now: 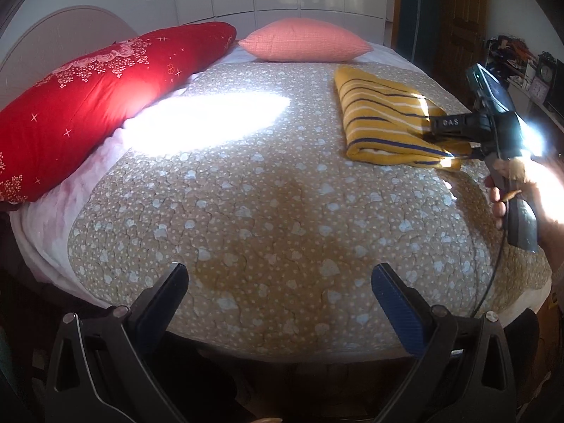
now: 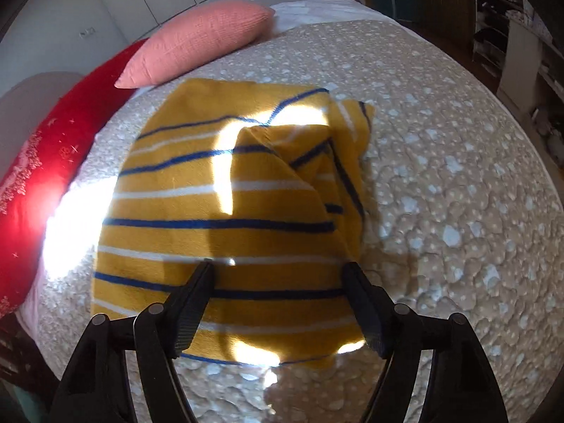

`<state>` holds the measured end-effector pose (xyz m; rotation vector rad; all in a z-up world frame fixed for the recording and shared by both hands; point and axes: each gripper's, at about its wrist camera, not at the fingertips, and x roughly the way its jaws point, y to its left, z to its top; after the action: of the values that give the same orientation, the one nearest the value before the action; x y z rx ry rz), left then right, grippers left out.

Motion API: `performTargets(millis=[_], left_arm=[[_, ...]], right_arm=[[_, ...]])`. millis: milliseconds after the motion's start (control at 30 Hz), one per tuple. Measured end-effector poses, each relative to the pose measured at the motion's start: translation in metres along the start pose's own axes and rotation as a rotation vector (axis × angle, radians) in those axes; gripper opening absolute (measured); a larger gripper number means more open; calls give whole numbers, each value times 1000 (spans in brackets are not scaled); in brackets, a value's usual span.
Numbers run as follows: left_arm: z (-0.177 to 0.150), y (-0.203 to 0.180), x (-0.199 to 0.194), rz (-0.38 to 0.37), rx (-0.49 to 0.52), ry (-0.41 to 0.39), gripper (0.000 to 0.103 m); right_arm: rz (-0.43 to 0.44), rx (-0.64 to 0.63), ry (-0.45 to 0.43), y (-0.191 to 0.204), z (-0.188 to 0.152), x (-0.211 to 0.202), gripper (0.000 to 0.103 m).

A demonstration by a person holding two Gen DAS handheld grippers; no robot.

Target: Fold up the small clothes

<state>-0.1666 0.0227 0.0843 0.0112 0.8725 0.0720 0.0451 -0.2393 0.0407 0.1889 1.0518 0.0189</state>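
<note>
Wide apart and empty at the bottom of the frame, my left gripper (image 1: 280,282) hovers over the bedspread (image 1: 268,204), while at upper right my right gripper (image 2: 278,271), also spread and gripping nothing, hangs above the folded yellow striped garment (image 1: 380,120), whose long axis runs from near edge toward the pink pillow (image 1: 305,40).

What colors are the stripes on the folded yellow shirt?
The folded yellow shirt has dark blue and white stripes, clearest in the right wrist view.
</note>
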Motion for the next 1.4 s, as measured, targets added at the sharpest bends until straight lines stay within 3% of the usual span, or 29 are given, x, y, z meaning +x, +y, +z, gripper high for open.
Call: performTargets(millis=[133,300,367,500,533,600,733,967,1133,1400], left_arm=[[0,8,1,5,-21,-11,103],[1,6,-2,-4,-23,-19,103],[1,5,-3,0,-20,-20,103],[1,8,-3,2,-26,-20,103],[1,9,-5,2,-26,-26,103],[1,9,-9,2,-25,-50,103],[3,2,-20,-10,-25,-104,103],[6,-34,-32,-61,19,-138,103],[3,-62,-41,-59,101,-163,103],[2,-53,-77,-105,65,-352,103]], right_arm=[[-53,-84,-85,16,-9,-32,86],[31,-158,-236,55,-5,-62,86],[73,-181,-210,72,-8,-52,86],[50,-224,-65,90,-28,-12,86],[35,-235,-67,91,-38,-12,86],[18,-269,-98,86,-60,-27,86],[82,-231,-147,51,-111,-75,86],[-86,-142,-234,-14,-177,-126,88],[-54,-96,-304,-19,-194,-148,90],[-57,4,-285,-37,-188,-142,92]])
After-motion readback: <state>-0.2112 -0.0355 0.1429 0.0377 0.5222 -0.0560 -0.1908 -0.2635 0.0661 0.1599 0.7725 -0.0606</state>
